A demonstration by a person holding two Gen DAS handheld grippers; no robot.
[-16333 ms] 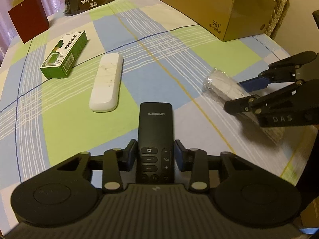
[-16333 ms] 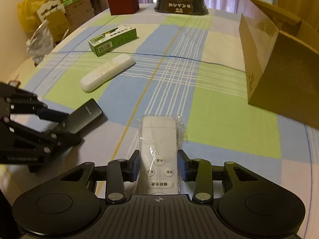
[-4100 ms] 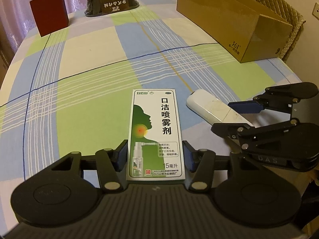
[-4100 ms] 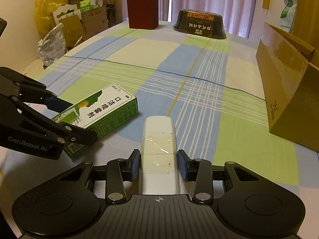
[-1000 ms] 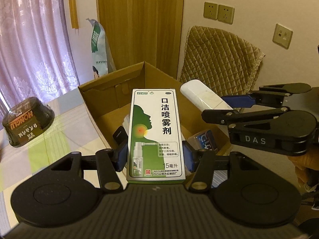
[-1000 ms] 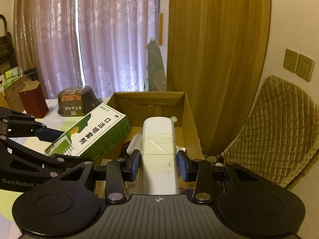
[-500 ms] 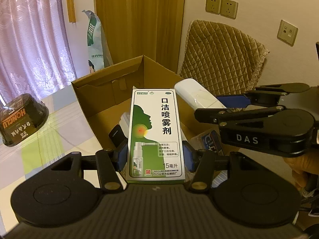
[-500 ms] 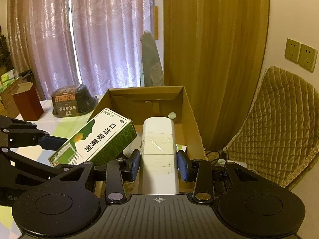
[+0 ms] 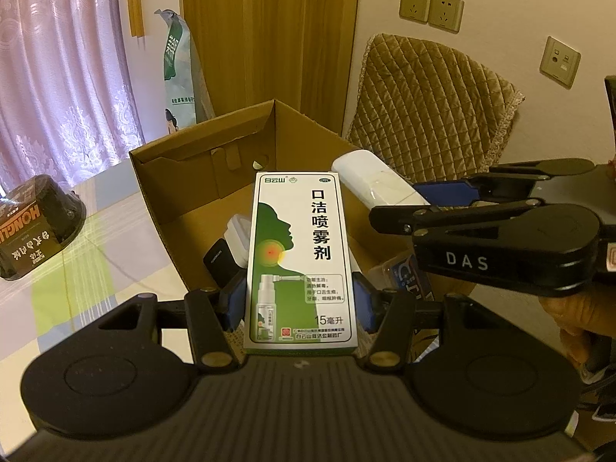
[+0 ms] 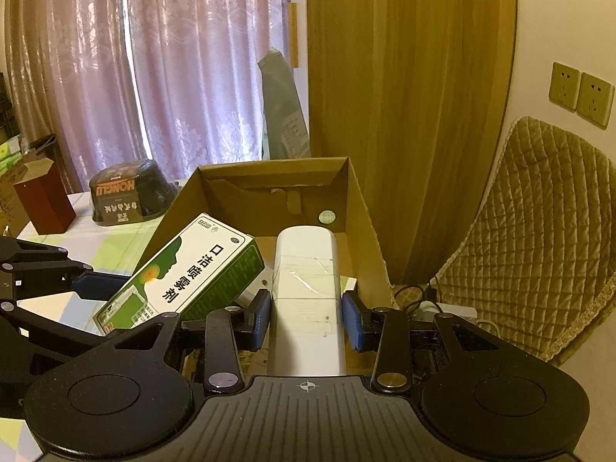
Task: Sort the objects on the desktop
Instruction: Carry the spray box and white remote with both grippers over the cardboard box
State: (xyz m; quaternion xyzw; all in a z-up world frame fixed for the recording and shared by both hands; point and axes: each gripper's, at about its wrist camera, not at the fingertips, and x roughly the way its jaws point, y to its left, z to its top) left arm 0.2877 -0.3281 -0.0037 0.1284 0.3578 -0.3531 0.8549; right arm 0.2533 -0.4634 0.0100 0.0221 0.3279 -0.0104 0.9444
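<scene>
— Where are your tools?
— My left tool [image 9: 299, 300] is clamped on the green spray box [image 9: 300, 258], my right tool [image 10: 307, 317] grips the white remote [image 10: 306, 292].
— And where are they?
— I have both above the open cardboard box [image 10: 358, 208] on the bench [image 9: 77, 269].

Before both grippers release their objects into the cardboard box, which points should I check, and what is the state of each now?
1. Left gripper shut on the green spray box: ok.
2. Right gripper shut on the white remote: ok.
3. Both objects above the open cardboard box: ok.
4. The two held objects apart from each other: cannot tell.
5. Free space beside the black remote already inside: cannot tell.
</scene>
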